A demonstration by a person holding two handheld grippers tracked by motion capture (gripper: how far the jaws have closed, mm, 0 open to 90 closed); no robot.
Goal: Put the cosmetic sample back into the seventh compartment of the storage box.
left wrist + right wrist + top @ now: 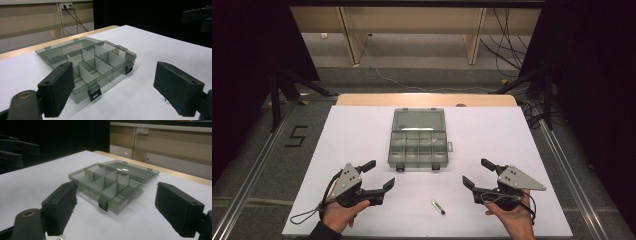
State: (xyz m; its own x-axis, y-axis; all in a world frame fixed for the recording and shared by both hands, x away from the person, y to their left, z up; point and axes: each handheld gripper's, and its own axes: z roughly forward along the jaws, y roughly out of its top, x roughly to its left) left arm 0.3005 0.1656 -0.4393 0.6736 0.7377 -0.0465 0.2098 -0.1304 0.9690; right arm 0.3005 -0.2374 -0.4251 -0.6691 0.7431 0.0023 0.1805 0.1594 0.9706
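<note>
High view shows left gripper (378,175) and right gripper (476,171) wide open, empty, flanking the small rod (438,207), near the lid-open compartment box (418,145), seemingly ready for loading.

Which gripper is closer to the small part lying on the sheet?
The right gripper. The small part lies on the white sheet just inward of the right hand, in front of the open box; the left gripper is farther off.

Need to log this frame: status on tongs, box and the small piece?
Left tongs open, empty. Right tongs open, empty. Compartment box lid open, untouched; small cylinder lies between hands. Nothing in the way.
</note>
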